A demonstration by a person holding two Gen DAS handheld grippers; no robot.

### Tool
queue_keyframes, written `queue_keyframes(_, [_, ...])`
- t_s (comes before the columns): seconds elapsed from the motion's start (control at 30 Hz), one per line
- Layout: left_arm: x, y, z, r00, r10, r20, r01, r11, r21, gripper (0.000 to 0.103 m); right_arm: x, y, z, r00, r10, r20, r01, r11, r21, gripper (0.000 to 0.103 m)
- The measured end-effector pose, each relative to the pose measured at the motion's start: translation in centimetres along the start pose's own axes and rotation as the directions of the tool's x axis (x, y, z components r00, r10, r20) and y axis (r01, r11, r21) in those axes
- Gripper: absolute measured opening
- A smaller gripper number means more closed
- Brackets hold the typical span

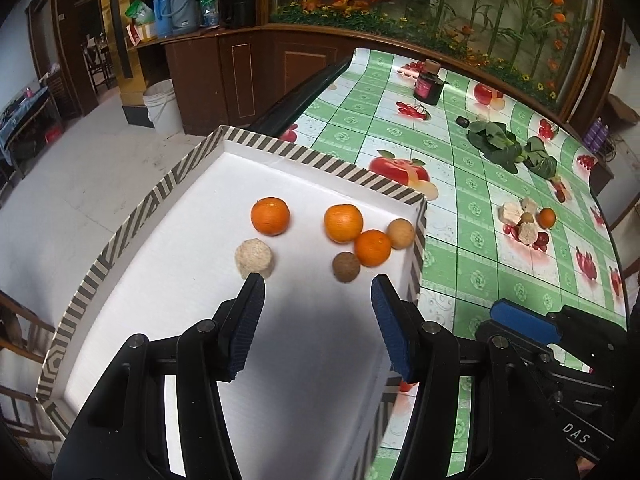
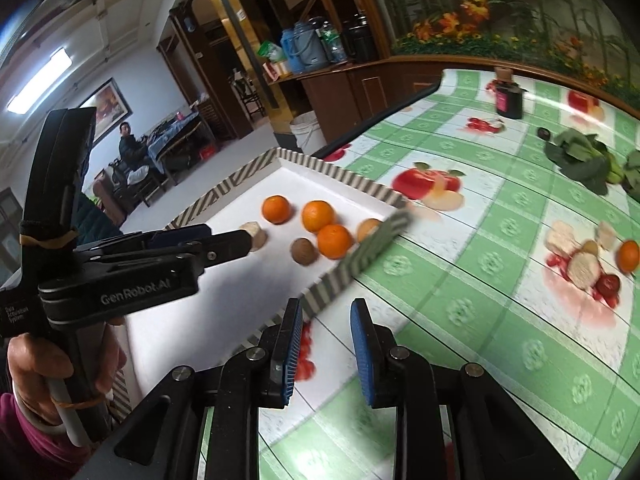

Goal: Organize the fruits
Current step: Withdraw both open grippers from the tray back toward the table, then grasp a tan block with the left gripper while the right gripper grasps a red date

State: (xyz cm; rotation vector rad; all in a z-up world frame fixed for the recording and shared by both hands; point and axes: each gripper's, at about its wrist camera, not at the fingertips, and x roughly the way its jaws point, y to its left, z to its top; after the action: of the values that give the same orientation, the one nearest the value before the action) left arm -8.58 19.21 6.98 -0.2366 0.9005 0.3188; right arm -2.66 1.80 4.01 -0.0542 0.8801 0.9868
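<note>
closest in, we read "genrobot.ai" on the left gripper (image 2: 250,240), which our left hand (image 2: 44,372) holds by its handle; "das" shows on the right gripper (image 2: 326,308). we point both downward. the left gripper's jaws stand apart over the white tray (image 1: 304,156) with nothing between them; the right gripper's jaws show a narrow gap, empty, above the green tablecloth (image 1: 452,200). in the tray lie three oranges (image 1: 270,216), a pale block (image 1: 254,258) and two brown balls (image 1: 346,267). farther right, another orange (image 1: 547,217) rests on the tablecloth.
</note>
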Motion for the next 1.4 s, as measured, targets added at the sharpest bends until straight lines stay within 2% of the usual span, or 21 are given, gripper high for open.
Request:
queue_keyframes(0.17, [-0.6, -1.5, -0.4, 1.000, -0.030, 0.003, 0.030, 0.999, 0.026, 0.056, -1.3, -1.1, -1.0, 1.000, -0.027, 0.012, 0.027, 1.000, 0.003, 0.024])
queue_keyframes(0.37, [-0.2, -4.7, -1.1, 0.996, -0.089, -0.025, 0.091, 0.993, 0.070, 0.056, -3.1, -5.6, -2.6, 0.996, -0.092, 0.015, 0.090, 0.990, 0.107, 0.024])
queue_keyframes(0.5, [0.5, -7.6, -1.4, 0.989, -0.134, -0.054, 0.140, 0.984, 0.110, 0.056, -4.2, -9.2, -3.4, 0.982, -0.190, 0.000, 0.187, 0.968, 0.165, 0.025])
queue_keyframes(0.7, [1.9, -11.6, -1.5, 0.979, -0.177, -0.096, 0.190, 0.969, 0.155, 0.056, -5.6, -14.1, -3.4, 0.963, -0.269, -0.008, 0.263, 0.936, 0.233, 0.027])
queue_keyframes(0.87, [3.0, -14.2, -1.1, 0.973, -0.196, -0.119, 0.216, 0.960, 0.181, 0.056, -5.7, -16.8, -1.9, 0.949, -0.314, -0.009, 0.307, 0.920, 0.243, 0.027])
queue_keyframes(1.07, [4.4, -15.9, -0.4, 0.970, -0.201, -0.138, 0.225, 0.956, 0.189, 0.056, -3.7, -18.7, 0.4, 0.940, -0.339, -0.026, 0.337, 0.920, 0.199, 0.027])
queue_keyframes(1.23, [5.9, -17.3, 0.2, 0.968, -0.200, -0.154, 0.228, 0.955, 0.191, 0.056, -2.3, -19.4, 1.0, 0.936, -0.351, -0.014, 0.348, 0.923, 0.164, 0.027])
queue_keyframes(1.4, [7.5, -19.2, 1.0, 0.965, -0.201, -0.168, 0.233, 0.952, 0.199, 0.056, -2.7, -19.6, 0.8, 0.935, -0.354, -0.005, 0.351, 0.924, 0.149, 0.027])
